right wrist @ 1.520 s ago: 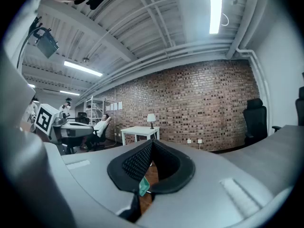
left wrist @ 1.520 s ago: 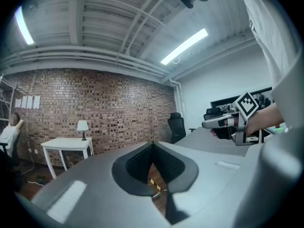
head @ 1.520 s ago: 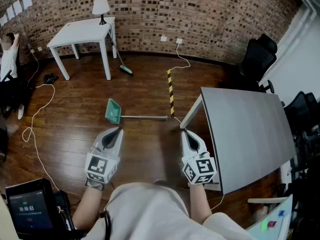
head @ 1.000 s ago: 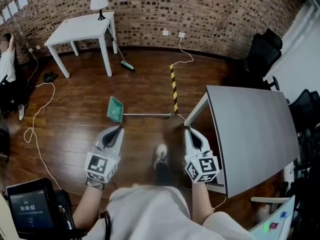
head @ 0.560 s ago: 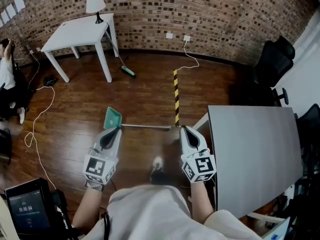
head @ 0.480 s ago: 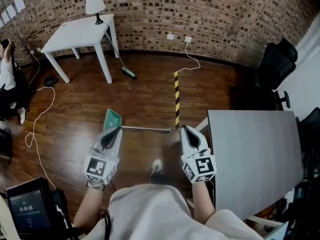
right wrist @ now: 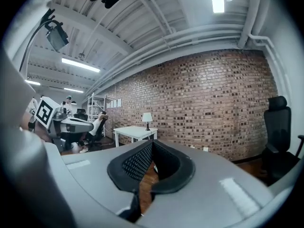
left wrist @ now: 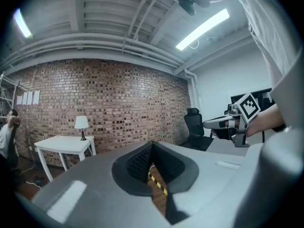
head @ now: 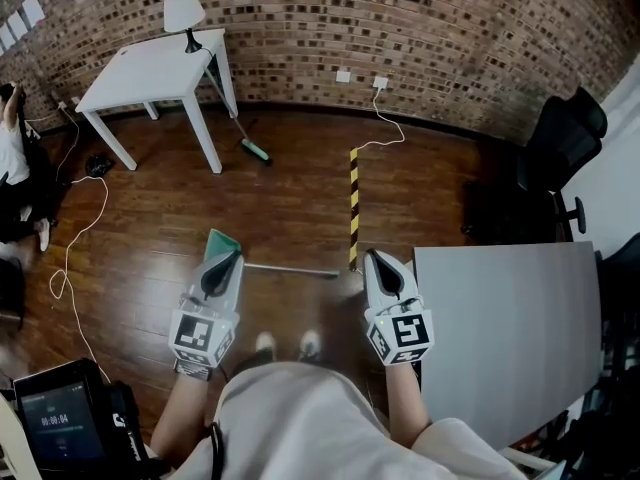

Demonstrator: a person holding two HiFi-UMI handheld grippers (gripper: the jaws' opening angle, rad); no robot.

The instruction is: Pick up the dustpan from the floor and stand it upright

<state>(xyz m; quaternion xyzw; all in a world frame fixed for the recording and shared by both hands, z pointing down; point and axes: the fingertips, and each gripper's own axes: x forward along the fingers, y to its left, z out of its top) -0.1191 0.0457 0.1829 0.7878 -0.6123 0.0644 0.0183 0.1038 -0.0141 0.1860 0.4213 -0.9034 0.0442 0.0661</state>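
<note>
Both grippers were held out level in front of the person, jaws pressed together with nothing between them: the left gripper point(head: 228, 260) at lower centre-left of the head view, the right gripper point(head: 378, 260) at lower centre-right, well apart from each other. Just beyond the left gripper's tip lay the dustpan point(head: 217, 243), flat on the wooden floor point(head: 290, 198) near the middle of the frame, its teal pan partly covered by that tip. Its long axis ran nearly left to right across the picture, dipping slightly toward the right; the pan was the left end and the thin grey handle point(head: 295, 269) pointed right, stopping short of the right gripper. Which way the pan's mouth faced could not be told. One yellow-and-black striped strip point(head: 353, 203) ran up the floor from just beside the handle's right end. The corner of a grey table point(head: 510, 328) stood close to the right gripper at lower right. Two shoes point(head: 265, 344) showed below, between the grippers. Farther out there were two tables in all, the second a white table point(head: 150, 71) at upper left carrying one lamp point(head: 180, 13); one broom point(head: 255, 151) leaned against it, teal head on the floor. Two white cables trailed on the floor, one point(head: 385, 120) from the brick wall, one point(head: 72, 243) at the left. One black office chair point(head: 562, 146) stood at the right edge, one seated person point(head: 12, 163) at the far left, and one dark screen device point(head: 58, 423) in the lower left corner
</note>
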